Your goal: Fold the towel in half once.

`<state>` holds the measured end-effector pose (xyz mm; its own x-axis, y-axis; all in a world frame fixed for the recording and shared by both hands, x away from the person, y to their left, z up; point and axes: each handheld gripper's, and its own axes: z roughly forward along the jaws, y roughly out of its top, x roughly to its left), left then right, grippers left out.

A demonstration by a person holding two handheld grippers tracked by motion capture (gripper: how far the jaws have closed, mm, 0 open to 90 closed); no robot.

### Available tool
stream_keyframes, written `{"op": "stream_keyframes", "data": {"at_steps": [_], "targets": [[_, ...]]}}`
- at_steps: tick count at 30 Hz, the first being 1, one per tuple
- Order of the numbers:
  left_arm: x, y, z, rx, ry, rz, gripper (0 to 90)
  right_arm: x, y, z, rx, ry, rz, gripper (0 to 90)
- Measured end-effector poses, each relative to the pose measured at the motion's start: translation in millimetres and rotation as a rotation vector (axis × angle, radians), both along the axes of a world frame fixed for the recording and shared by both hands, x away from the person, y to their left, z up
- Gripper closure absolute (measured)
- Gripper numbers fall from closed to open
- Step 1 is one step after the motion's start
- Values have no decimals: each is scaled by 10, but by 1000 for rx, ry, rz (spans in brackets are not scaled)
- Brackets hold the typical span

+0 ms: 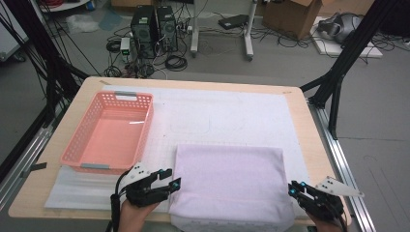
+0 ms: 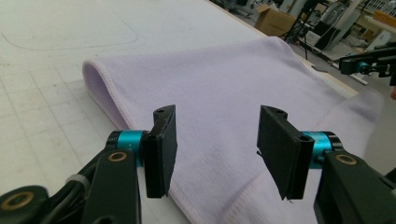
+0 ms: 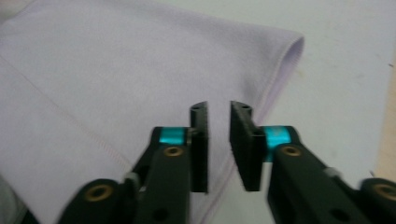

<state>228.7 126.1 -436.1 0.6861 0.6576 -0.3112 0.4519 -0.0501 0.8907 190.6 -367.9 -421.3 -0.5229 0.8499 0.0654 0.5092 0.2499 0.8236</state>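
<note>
A lavender towel (image 1: pixel 227 179) lies folded on the white mat (image 1: pixel 217 104) near the table's front edge, and its near part hangs over that edge. My left gripper (image 1: pixel 173 177) stands open at the towel's left side, close to the near corner. In the left gripper view its jaws (image 2: pixel 217 114) are wide apart above the towel (image 2: pixel 224 79) with nothing between them. My right gripper (image 1: pixel 296 188) is at the towel's right edge. In the right gripper view its jaws (image 3: pixel 218 106) leave a narrow gap over the towel's hem (image 3: pixel 116 70) and hold nothing.
A pink plastic basket (image 1: pixel 150 116) stands empty on the left of the mat. The wooden table (image 1: pixel 300 116) has black frame posts at both sides. Computers, cables and boxes sit on the floor beyond the far edge.
</note>
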Motion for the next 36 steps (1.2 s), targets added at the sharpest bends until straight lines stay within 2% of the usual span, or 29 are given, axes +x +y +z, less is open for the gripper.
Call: {"op": "stream_keyframes", "data": {"at_steps": [2,6,9,13,15,19,20,21,24,27,31,36], "targets": [[96,-27,-10,1,8,7,480,145,47,-10,-22,1,25,876],[305,-97,-20,16,18,5,515,486,152,-52,-47,19,44,880],[470,-165,-22,26,35,13,581,758,221,-77,-60,31,42,861],[659,-245,-12,45,48,21,594,1068,275,-119,-61,53,30,847],[707,-261,-20,34,43,29,593,1181,287,-149,-65,59,20,844],[788,-265,-27,69,61,57,568,1338,262,-257,-81,96,-3,851],[803,-262,-23,72,64,69,551,1353,235,-256,-77,93,-25,855],[820,-260,-19,76,68,74,524,1353,220,-252,-99,85,-60,856],[847,-252,-17,84,65,105,496,1339,182,-239,-87,91,-111,841],[874,-239,-35,105,66,113,478,1257,171,-206,-71,67,-88,784],[905,-215,-65,143,68,134,448,1102,113,-145,-23,31,-55,700],[940,-193,-106,202,63,166,424,900,22,-148,22,39,-30,620]]}}
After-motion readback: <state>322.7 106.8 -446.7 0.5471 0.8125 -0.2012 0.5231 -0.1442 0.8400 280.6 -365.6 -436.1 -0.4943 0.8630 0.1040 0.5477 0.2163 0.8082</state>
